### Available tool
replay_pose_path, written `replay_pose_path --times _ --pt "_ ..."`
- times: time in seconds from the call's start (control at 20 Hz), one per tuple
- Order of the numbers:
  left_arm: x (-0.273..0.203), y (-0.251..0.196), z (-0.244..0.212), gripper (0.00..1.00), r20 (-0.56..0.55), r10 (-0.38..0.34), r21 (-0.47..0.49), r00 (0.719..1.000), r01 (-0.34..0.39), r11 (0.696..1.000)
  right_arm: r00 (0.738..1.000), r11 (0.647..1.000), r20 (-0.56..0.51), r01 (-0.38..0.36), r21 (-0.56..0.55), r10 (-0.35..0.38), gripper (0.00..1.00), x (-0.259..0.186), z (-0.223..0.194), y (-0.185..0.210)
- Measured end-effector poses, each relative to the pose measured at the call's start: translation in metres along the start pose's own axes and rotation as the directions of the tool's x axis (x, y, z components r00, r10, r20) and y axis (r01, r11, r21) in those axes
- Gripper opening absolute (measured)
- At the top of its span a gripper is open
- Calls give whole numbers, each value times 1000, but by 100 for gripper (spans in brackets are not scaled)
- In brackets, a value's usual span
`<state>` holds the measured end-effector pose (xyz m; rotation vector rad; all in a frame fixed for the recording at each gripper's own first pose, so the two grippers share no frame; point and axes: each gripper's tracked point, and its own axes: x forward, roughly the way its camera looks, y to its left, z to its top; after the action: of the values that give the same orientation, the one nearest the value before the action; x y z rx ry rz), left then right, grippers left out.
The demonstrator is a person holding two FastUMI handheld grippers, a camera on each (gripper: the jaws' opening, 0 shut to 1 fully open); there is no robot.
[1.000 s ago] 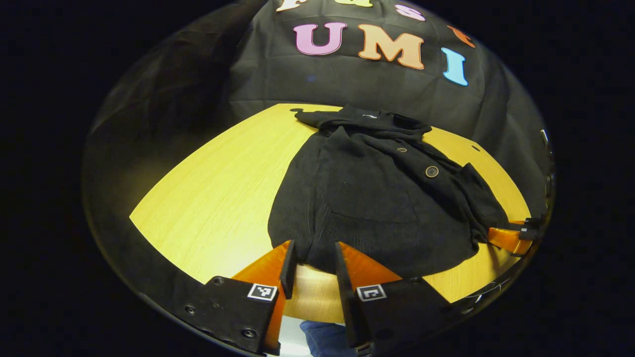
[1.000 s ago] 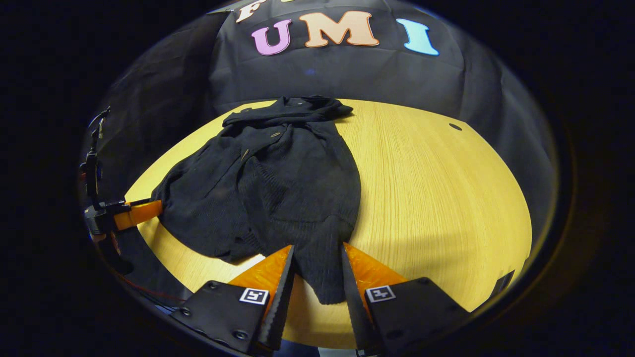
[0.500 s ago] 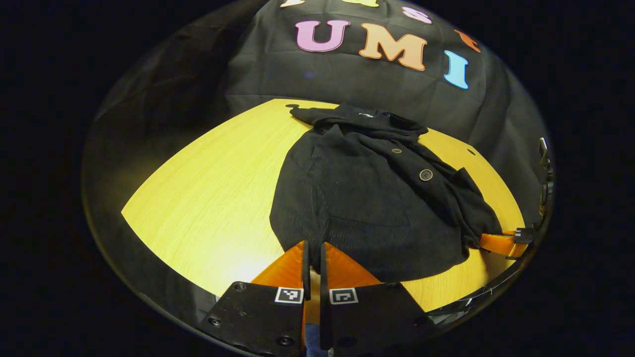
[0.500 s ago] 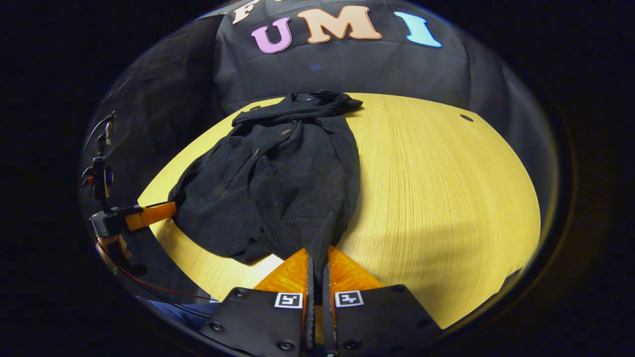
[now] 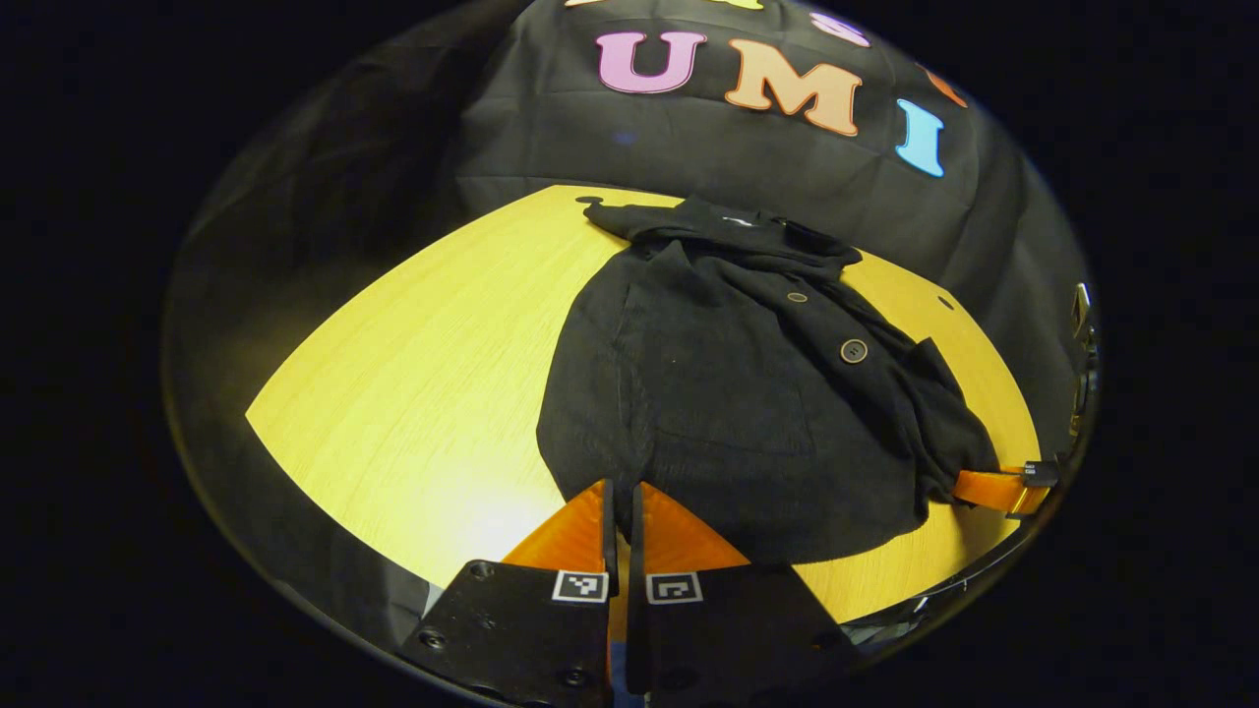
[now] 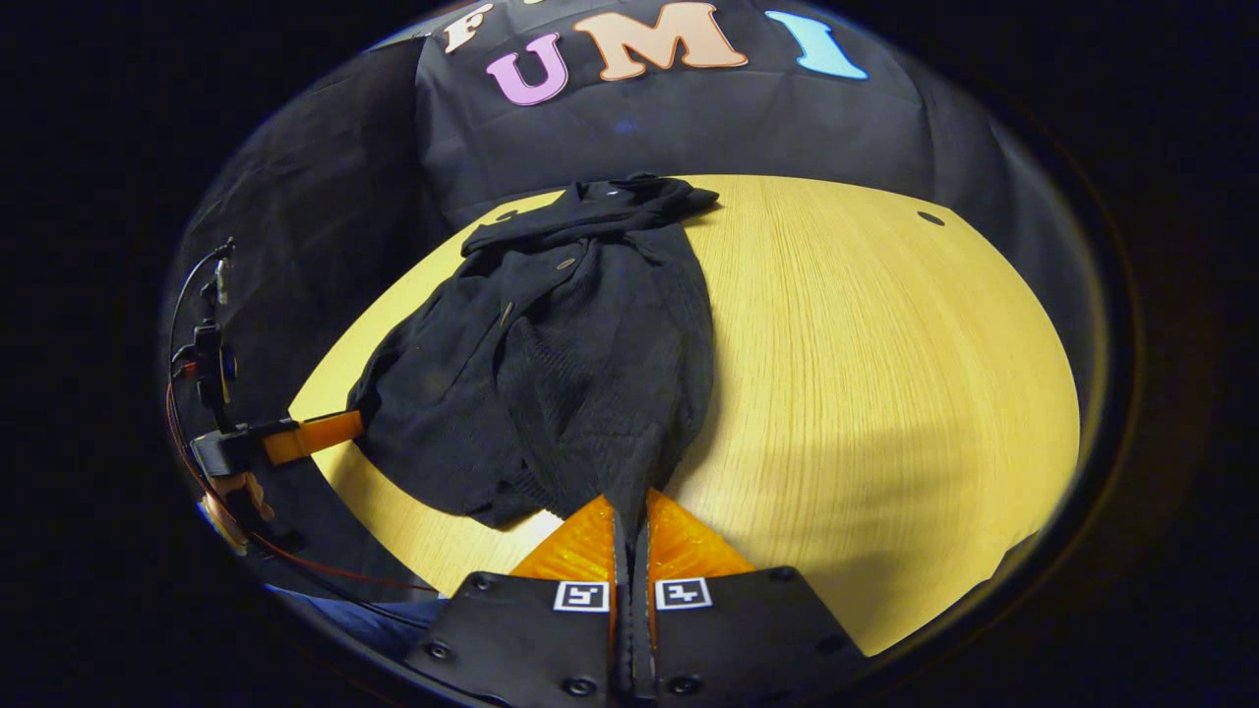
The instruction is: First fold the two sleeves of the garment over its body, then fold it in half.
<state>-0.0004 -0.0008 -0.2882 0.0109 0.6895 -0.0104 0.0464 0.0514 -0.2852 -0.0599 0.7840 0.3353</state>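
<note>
Both views look low and forward from the bench's (image 5: 413,393) near edge toward the far cloth wall. They share the garment (image 5: 728,393), right of centre in the left gripper view, left of centre in the right gripper view (image 6: 551,364).

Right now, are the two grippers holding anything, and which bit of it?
Yes. Both hold the black garment by its bottom hem: the left gripper pinches one near corner, the right gripper pinches the other. Both sets of jaws are closed on the cloth.

Since a second ago both the left gripper (image 5: 620,492) and right gripper (image 6: 630,501) have closed onto the garment's (image 5: 728,393) near hem.
</note>
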Motion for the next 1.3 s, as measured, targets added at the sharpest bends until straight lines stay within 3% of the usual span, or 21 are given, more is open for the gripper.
replay_pose_path --times 0.35,0.7,1.0,1.3 --pt "-20 -7 30 0 79 21 -29 997 -18 999 997 996 36 -62 -61 64 3 -9 26 -3" --pt "-27 -15 84 0 177 36 -48 984 -28 998 989 995 111 -91 -52 96 3 -21 68 -8" --pt "-8 -19 127 0 201 -14 -60 980 26 998 985 999 166 -46 20 42 3 -26 106 -16" --pt "19 -27 185 0 216 -116 25 969 114 993 973 997 226 19 75 -35 3 -12 166 -11"
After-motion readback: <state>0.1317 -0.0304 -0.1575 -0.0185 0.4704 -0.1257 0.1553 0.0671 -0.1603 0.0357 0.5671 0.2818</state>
